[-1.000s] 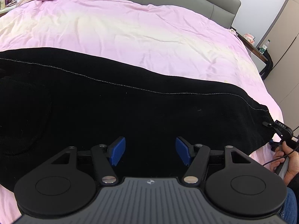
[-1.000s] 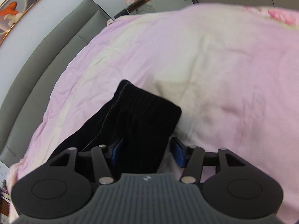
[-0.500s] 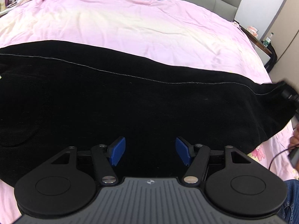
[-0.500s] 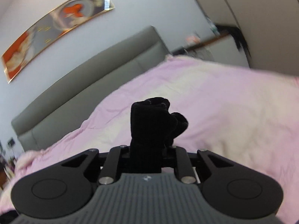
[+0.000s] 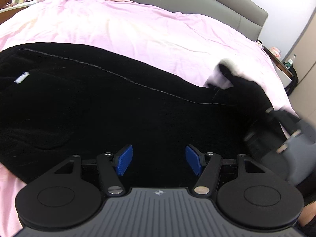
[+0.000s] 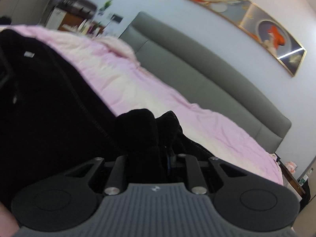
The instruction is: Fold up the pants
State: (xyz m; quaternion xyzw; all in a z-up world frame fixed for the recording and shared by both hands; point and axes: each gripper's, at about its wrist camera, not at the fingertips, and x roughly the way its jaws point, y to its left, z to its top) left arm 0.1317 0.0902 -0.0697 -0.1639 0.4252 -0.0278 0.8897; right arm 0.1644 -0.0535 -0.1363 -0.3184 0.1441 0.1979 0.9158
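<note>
Right gripper: I have it clamped on the bunched hem of the pants, lifted off the bed so the leg end can travel left over the rest.
Left gripper: my blue fingers stand spread, grasping nothing, low over the near edge, ready to steady the cloth.
Pants: spread lengthwise across the pink duvet, waist and white label at far left.

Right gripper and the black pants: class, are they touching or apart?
Touching. In the right wrist view the right gripper has its jaws closed on a bunched end of the black pants, the fabric rising from between them.
</note>
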